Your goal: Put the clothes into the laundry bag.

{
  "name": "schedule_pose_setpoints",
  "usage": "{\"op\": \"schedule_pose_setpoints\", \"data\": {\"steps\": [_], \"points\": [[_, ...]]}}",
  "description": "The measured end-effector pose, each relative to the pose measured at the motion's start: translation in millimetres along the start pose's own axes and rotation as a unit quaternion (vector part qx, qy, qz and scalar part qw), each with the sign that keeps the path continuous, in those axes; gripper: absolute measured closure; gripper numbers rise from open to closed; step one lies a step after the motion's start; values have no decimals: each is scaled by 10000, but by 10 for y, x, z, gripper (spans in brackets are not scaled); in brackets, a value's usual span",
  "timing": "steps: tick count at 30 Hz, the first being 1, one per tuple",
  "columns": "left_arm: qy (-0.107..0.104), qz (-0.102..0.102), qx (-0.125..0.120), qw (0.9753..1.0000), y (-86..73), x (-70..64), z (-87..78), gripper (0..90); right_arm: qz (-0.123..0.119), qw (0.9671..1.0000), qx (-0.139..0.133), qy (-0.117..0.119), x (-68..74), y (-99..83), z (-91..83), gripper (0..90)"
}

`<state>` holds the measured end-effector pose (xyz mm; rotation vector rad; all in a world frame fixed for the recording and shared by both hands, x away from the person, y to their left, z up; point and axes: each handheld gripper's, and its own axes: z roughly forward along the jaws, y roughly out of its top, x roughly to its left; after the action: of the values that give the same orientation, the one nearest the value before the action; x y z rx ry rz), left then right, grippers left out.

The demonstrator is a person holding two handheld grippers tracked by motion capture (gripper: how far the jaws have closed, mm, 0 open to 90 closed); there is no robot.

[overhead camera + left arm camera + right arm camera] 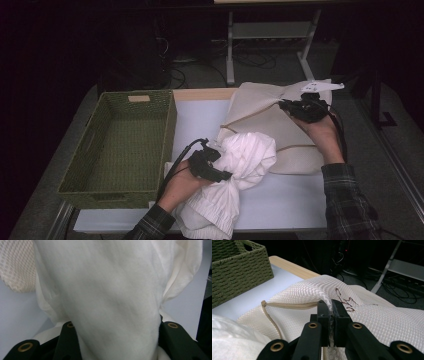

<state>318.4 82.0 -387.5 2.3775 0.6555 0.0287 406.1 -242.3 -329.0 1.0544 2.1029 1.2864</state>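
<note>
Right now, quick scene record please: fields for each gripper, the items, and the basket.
left gripper: shut on white cloth, near the table's front edge
right gripper: shut on mesh bag, pinching a fold of it
mesh bag: cream, lying flat at the table's right, zipper facing the cloth
basket: green woven, at the table's left, nothing inside
table: white top

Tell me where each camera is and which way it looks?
High view: above the person's side, looking down on the table; forearms, left hand-held gripper, right hand-held gripper.
Left gripper view: along its black jaws into the white cloth.
Right gripper view: along its jaws, pinching the mesh bag, toward the green basket.
Shared: all show cloth and bag.
</note>
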Motion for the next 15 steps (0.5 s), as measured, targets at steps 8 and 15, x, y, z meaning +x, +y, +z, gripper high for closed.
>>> {"op": "schedule_pose_setpoints", "data": {"steps": [8,15], "points": [[3,30,-34,10000,134,30,32,541,8,10000,-8,16,-4,-11,0,857],[-2,-29,-122,9999,256,89,67,541,1,10000,-15,21,-1,-12,-1,858]]}}
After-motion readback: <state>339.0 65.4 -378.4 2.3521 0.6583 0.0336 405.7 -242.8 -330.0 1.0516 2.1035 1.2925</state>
